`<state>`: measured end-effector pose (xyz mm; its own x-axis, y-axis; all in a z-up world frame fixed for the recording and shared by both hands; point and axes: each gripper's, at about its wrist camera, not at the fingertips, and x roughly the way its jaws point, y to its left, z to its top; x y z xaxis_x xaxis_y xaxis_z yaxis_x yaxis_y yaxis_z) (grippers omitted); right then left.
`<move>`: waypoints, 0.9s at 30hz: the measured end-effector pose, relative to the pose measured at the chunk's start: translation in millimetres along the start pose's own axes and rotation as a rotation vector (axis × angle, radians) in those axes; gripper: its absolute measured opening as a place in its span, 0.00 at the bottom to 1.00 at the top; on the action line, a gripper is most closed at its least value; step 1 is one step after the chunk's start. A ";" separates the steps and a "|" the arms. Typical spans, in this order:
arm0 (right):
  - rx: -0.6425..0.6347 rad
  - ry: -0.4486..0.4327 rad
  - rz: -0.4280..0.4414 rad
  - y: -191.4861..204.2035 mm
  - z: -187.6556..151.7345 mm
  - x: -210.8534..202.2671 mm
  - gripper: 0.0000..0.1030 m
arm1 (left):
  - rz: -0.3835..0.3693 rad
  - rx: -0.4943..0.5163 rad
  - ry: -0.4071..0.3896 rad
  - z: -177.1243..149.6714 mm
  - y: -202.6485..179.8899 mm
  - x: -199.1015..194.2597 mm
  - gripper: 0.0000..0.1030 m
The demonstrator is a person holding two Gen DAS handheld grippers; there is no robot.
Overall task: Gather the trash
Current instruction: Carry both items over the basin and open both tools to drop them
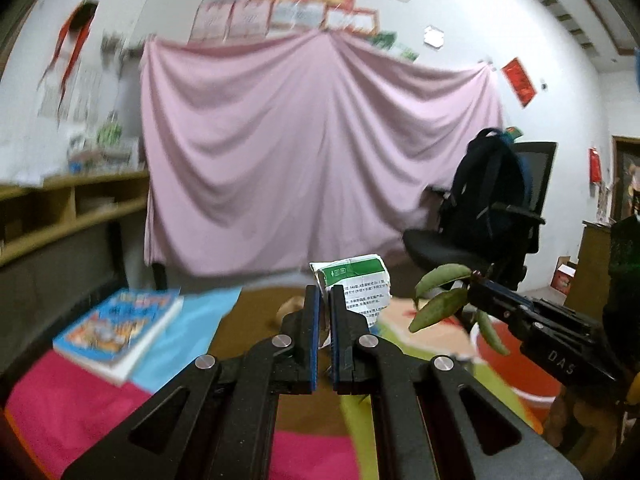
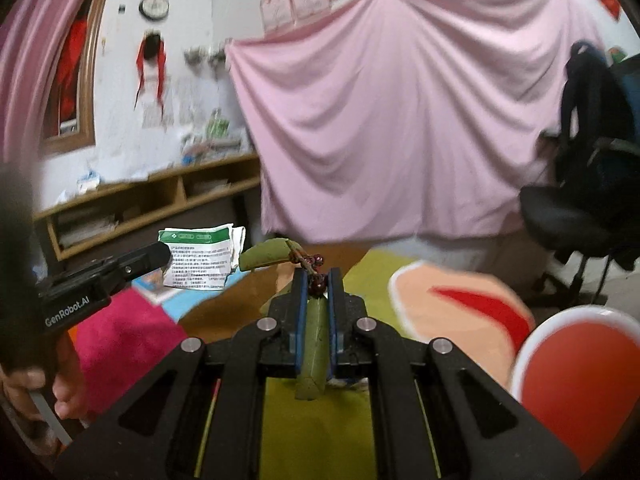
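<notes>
My left gripper (image 1: 324, 294) is shut on a crumpled white and green paper wrapper (image 1: 358, 280) and holds it above the table; the wrapper also shows in the right wrist view (image 2: 196, 258) at the left gripper's tip. My right gripper (image 2: 318, 276) is shut on a twig with green leaves (image 2: 314, 336) and small dark red berries. In the left wrist view the leafy twig (image 1: 440, 296) hangs from the right gripper (image 1: 476, 282). A red bin with a white rim (image 2: 576, 376) stands at the lower right, below the right gripper, and it shows in the left wrist view (image 1: 516, 364) too.
A colourful patchwork cloth (image 1: 72, 400) covers the table. A comic book (image 1: 116, 328) lies at its left. A black office chair with a backpack (image 1: 492, 208) stands at the right. A pink sheet (image 1: 312, 152) hangs on the far wall, with wooden shelves (image 1: 60, 204) at the left.
</notes>
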<state>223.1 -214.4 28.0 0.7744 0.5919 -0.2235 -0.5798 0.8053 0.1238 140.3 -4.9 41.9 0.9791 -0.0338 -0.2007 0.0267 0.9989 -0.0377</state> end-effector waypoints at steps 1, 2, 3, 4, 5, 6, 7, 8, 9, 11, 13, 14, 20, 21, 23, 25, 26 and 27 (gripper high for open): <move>-0.004 -0.035 -0.022 -2.7 3.1 -8.8 0.38 | -0.006 0.012 -0.020 2.1 -6.5 -1.6 0.03; -0.005 -0.063 -0.040 -5.3 5.2 -16.2 0.38 | -0.012 0.020 -0.035 4.4 -12.5 -2.6 0.03; -0.003 -0.090 -0.057 -8.8 7.5 -23.5 0.38 | -0.021 0.026 -0.051 6.5 -19.3 -2.9 0.03; -0.002 -0.106 -0.068 -10.5 8.9 -27.3 0.38 | -0.031 0.028 -0.060 7.8 -24.9 -3.0 0.03; 0.000 -0.129 -0.086 -13.9 10.9 -35.4 0.38 | -0.043 0.030 -0.067 9.6 -31.3 -1.7 0.03; 0.003 -0.152 -0.107 -18.4 12.9 -43.1 0.38 | -0.053 0.030 -0.073 10.9 -37.4 -0.3 0.03; 0.009 -0.173 -0.127 -23.4 14.6 -50.6 0.38 | -0.067 0.031 -0.080 12.5 -45.0 1.5 0.03; 0.012 -0.184 -0.138 -26.5 16.0 -54.9 0.38 | -0.078 0.032 -0.083 14.8 -49.9 2.3 0.03; 0.017 -0.199 -0.157 -32.1 17.2 -61.7 0.38 | -0.091 0.033 -0.087 16.4 -56.2 1.8 0.03; 0.026 -0.218 -0.190 -41.4 18.9 -71.9 0.38 | -0.119 0.040 -0.089 19.1 -68.5 6.8 0.03; 0.042 -0.229 -0.221 -53.2 19.5 -81.7 0.38 | -0.151 0.050 -0.089 22.1 -86.6 11.4 0.03; 0.052 -0.233 -0.237 -59.3 19.1 -87.1 0.38 | -0.163 0.054 -0.089 24.8 -92.8 12.6 0.03; 0.133 -0.218 -0.345 -96.9 13.9 -108.6 0.38 | -0.261 0.074 -0.059 28.6 -145.1 31.3 0.03; 0.145 -0.213 -0.359 -102.0 11.8 -112.2 0.38 | -0.277 0.071 -0.045 28.5 -152.4 36.2 0.03; 0.169 -0.192 -0.390 -112.1 9.0 -115.1 0.39 | -0.306 0.060 -0.011 27.7 -164.3 45.7 0.03; 0.193 -0.165 -0.423 -122.1 4.4 -117.2 0.39 | -0.335 0.046 0.032 28.2 -177.2 57.7 0.03; 0.208 -0.153 -0.435 -127.9 1.7 -119.0 0.39 | -0.346 0.042 0.051 28.8 -182.6 63.5 0.03; 0.224 -0.142 -0.446 -133.6 -0.3 -119.9 0.39 | -0.353 0.039 0.061 28.4 -186.4 65.6 0.03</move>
<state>207.6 -393.0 38.0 0.9696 0.1753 -0.1706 -0.1287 0.9587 0.2535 205.2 -192.5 63.5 0.8941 -0.3776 -0.2406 0.3701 0.9258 -0.0776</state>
